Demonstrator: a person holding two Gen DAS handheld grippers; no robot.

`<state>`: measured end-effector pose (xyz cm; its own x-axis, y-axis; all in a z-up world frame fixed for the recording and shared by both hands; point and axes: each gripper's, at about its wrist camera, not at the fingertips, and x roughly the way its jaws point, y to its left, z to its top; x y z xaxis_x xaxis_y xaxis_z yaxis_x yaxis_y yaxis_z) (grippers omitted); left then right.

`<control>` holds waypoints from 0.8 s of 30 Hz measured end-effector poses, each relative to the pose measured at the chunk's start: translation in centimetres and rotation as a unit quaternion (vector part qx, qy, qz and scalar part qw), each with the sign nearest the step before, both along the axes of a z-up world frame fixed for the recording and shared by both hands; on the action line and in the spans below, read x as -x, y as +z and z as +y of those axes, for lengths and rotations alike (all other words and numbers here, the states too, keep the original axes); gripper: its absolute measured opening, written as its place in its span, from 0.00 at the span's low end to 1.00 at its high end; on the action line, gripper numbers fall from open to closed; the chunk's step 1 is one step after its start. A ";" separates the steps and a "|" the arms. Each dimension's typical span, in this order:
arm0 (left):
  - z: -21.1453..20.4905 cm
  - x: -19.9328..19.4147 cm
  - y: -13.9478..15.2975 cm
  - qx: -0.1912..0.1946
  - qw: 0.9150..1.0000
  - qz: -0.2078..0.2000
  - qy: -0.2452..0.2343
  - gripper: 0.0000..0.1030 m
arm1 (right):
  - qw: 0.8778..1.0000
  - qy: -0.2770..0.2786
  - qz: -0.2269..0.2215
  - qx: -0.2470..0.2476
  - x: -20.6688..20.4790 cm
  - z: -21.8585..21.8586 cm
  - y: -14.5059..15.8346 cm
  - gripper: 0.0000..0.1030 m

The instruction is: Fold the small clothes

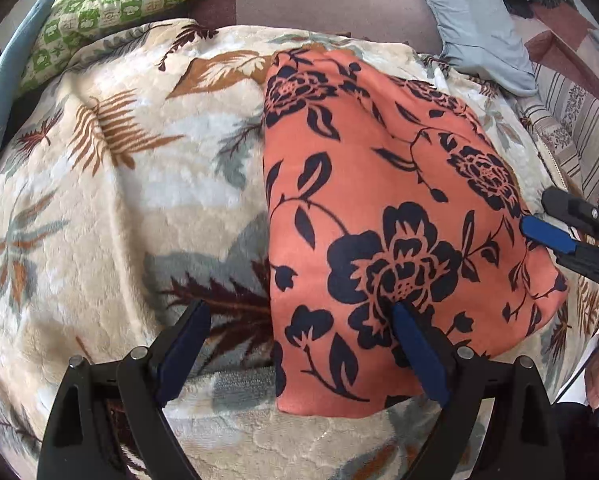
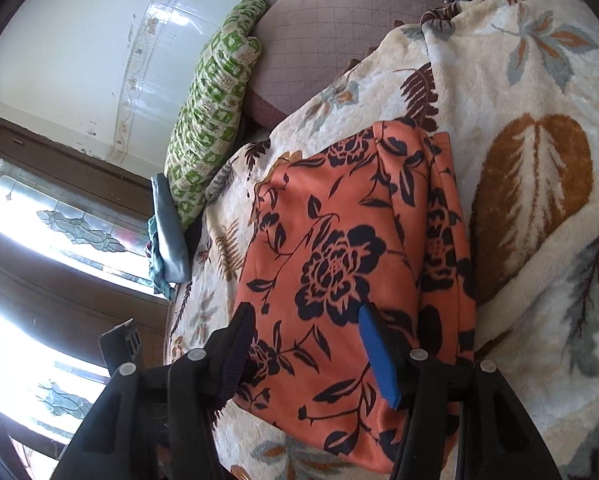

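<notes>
Both the left claw (image 1: 299,344) and the right claw (image 2: 305,350) hung spread over the folded orange garment (image 1: 387,216) lying on the leafy blanket (image 1: 111,184), so folding looked finished, likely needing only setting aside.

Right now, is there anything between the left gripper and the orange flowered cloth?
Nothing visible. The left gripper is open right over the orange flowered cloth, one of its fingers already above the fabric, the other over the leaf-patterned blanket.
</notes>
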<state>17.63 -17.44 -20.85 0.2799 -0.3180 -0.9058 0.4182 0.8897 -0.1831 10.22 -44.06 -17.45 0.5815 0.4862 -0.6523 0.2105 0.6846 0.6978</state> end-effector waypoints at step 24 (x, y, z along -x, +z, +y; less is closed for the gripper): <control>1.6 -3.2 6.8 0.003 0.997 -0.066 0.026 0.89 | 1.000 0.020 -0.021 -0.006 3.9 5.1 -0.6 0.60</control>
